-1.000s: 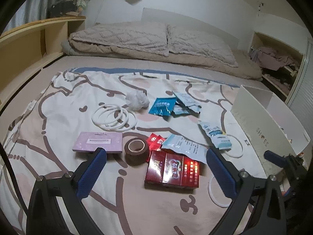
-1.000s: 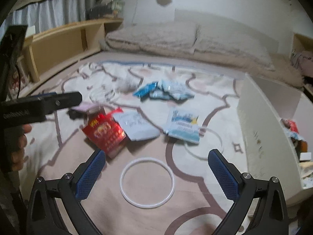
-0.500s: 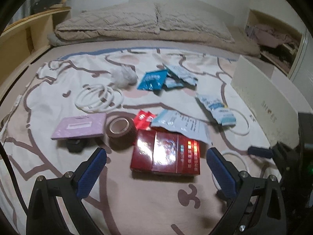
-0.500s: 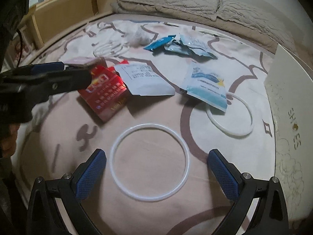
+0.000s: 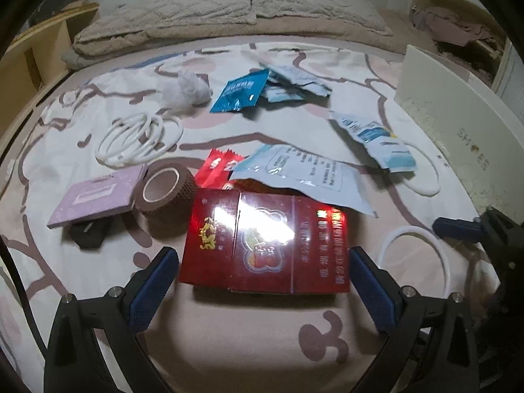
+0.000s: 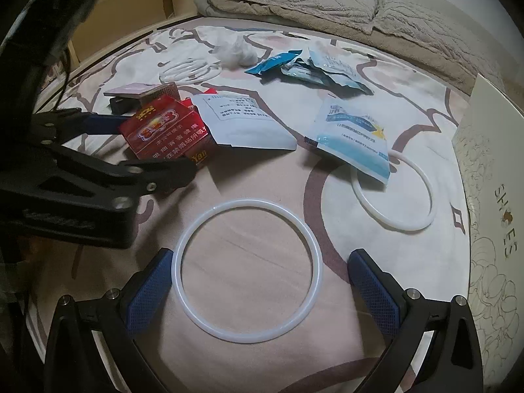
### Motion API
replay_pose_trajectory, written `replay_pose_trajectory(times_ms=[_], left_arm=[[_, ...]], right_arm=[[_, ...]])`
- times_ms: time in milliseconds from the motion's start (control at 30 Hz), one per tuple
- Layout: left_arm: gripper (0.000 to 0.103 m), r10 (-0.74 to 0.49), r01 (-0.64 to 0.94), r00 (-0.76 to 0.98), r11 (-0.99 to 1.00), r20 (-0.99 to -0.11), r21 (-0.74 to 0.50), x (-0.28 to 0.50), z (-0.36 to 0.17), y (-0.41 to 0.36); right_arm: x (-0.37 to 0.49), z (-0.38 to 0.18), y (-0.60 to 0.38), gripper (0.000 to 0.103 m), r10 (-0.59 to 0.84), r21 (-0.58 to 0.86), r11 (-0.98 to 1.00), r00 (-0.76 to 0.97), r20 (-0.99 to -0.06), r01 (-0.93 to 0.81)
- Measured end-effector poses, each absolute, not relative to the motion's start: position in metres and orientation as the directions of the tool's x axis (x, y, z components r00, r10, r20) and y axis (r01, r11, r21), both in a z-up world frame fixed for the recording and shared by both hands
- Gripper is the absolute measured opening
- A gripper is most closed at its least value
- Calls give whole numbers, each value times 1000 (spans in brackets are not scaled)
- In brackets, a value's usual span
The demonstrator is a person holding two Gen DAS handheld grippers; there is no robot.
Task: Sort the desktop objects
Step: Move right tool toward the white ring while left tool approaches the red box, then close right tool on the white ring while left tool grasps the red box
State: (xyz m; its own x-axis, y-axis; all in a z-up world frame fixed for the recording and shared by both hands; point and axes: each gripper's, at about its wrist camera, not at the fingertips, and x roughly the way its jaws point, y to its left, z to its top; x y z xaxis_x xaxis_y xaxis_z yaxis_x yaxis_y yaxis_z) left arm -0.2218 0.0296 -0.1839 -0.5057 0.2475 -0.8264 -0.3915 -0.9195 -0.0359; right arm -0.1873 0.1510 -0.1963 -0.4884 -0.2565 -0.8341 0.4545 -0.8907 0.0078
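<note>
Bedspread (image 6: 262,170): two loose rings (image 6: 247,270)

Colours on the bed — red, white, blue

Glossy red carton (image 5: 265,245) with gold print; white ring (image 6: 249,270); brown tape roll (image 5: 165,193); cream sheet (image 5: 229,344) with mauve-brown swirls.

home bedroom, bed (image 5: 229,344), pillows (image 5: 314,3), shelving (image 6: 137,9)

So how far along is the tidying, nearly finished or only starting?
Only starting, it seems. Nothing looks sorted: the red cigarette carton, brown tape roll, lilac card, sachets and white rings are scattered over the patterned bedsheet. Both grippers are open and empty; the left gripper faces the carton, the right gripper faces the nearest white plastic ring. The white shoebox waits alongside.
</note>
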Motion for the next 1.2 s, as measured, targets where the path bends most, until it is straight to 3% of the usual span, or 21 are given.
replay_pose_trajectory(times_ms=[1000, 1067, 1133, 1200], left_arm=[[100, 208, -357, -506, -934, -837, -16, -220, -196, 32], [97, 211, -362, -514, -932, -832, -13, -219, -194, 33], [92, 212, -367, -521, -930, -827, -8, -217, -192, 35], [92, 213, -373, -526, -928, -824, -1, -215, -191, 37]], right_arm=[[-184, -194, 151, 103, -217, -4, -918, -509, -833, 397], [-183, -194, 152, 98, -225, 7, -918, -505, -833, 396], [-181, -192, 152, 86, -230, 11, -918, -508, -830, 396], [-180, -189, 153, 85, -237, 20, -919, -511, -826, 394]])
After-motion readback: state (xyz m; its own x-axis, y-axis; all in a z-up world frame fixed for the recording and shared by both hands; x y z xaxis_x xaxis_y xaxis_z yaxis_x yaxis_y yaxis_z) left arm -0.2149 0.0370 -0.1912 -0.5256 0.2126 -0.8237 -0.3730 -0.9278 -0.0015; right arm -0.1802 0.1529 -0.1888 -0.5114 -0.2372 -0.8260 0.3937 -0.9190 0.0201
